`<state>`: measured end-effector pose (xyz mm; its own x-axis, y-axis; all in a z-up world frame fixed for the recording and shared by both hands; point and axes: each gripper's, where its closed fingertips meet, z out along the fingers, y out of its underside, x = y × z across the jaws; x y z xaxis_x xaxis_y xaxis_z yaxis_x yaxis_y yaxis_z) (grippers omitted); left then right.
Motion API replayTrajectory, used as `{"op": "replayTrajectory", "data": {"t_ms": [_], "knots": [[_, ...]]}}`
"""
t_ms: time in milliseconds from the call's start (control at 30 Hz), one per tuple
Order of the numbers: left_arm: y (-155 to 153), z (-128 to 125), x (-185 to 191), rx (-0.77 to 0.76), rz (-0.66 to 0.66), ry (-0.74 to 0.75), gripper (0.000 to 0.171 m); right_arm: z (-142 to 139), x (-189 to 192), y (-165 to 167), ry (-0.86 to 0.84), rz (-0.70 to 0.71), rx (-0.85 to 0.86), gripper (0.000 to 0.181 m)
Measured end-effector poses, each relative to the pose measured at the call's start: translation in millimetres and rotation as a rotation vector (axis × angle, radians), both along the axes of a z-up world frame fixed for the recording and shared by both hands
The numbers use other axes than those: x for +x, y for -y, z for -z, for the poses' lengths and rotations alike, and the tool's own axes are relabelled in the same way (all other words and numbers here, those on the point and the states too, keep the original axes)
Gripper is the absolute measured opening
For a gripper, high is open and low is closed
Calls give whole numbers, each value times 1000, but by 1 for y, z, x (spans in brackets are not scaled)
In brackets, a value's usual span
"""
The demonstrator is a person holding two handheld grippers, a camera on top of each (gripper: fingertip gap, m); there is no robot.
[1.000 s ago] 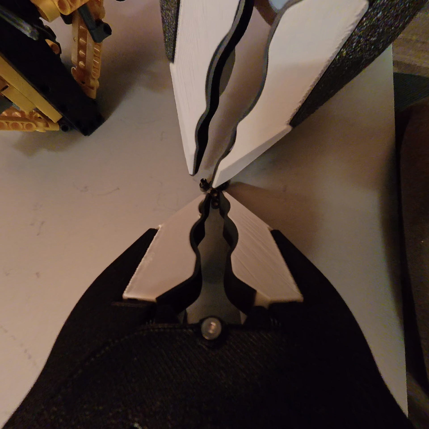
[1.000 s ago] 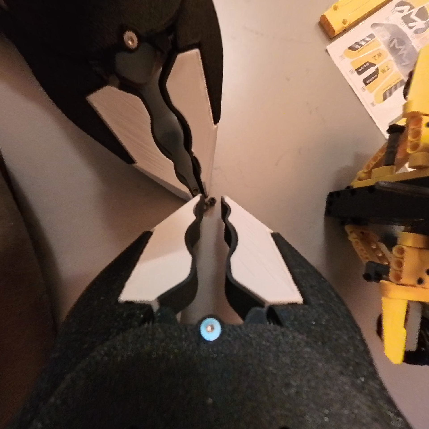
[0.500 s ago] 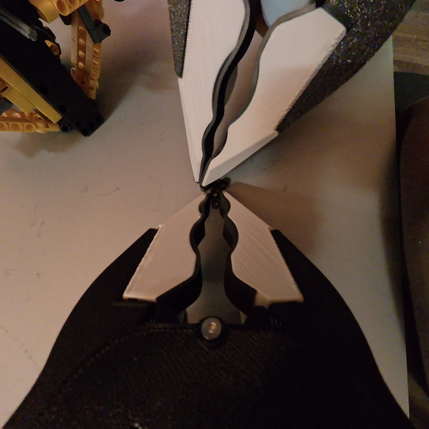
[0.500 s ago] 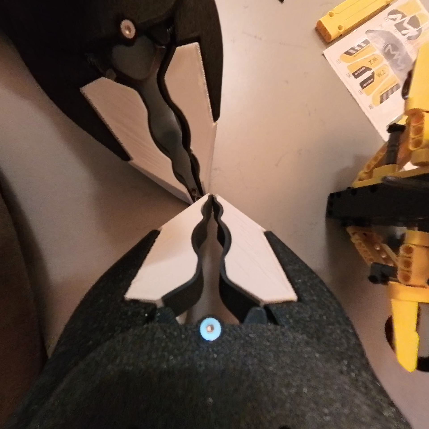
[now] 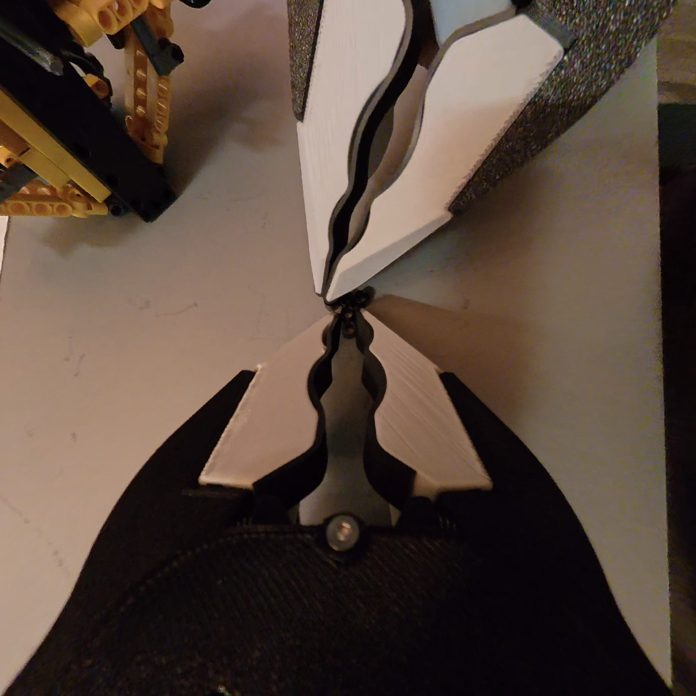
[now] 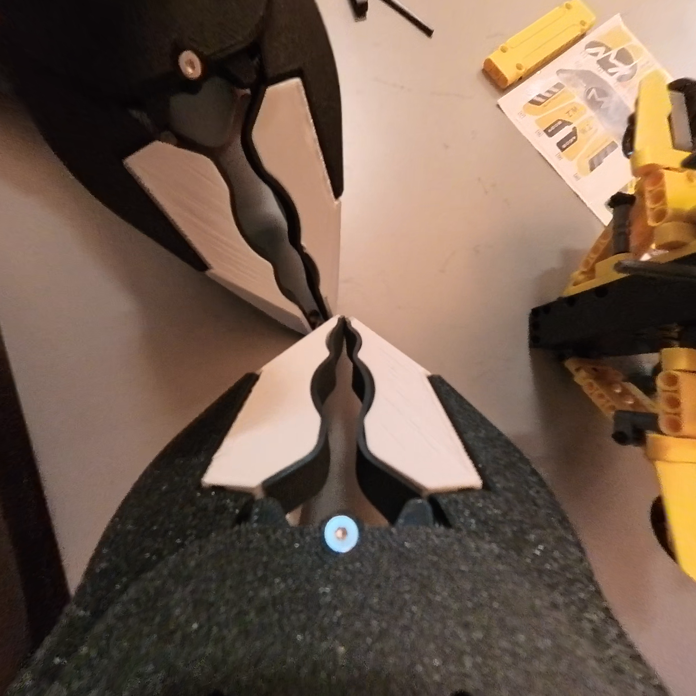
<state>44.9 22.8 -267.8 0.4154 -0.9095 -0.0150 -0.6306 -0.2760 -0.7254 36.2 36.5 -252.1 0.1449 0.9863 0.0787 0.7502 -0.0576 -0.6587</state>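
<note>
A tiny black part (image 5: 352, 314) sits mid-frame, its long way pointing up the picture. The left gripper (image 5: 348, 320) pinches it. The right gripper (image 5: 329, 297) meets it tip to tip, jaws pressed together. A yellow and black toy (image 5: 75, 143) stands upper left. Bare table (image 5: 132, 357) spreads left; the table edge runs down the right.

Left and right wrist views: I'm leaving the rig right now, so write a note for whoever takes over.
Left gripper: shut on a small black knobbed part.
Right gripper: shut, tip to tip with the left and against that part; whether it grips it is unclear.
Yellow-and-black brick model: on the white table, to the right gripper's right, apart from the part.
Sticker sheet and yellow panel: lying beyond the model.
</note>
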Motion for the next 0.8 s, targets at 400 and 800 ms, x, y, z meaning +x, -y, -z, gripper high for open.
{"op": "replayTrajectory", "data": {"t_ms": [400, 800], "knots": [[6, -21, -86, -14, -291, 61, 15, -48, 15, 14, -389, 141, -158, 9], [13, 1, -96, 13, -325, -90, 4, -46, 16, 26, -445, 139, -228, 15]]}}
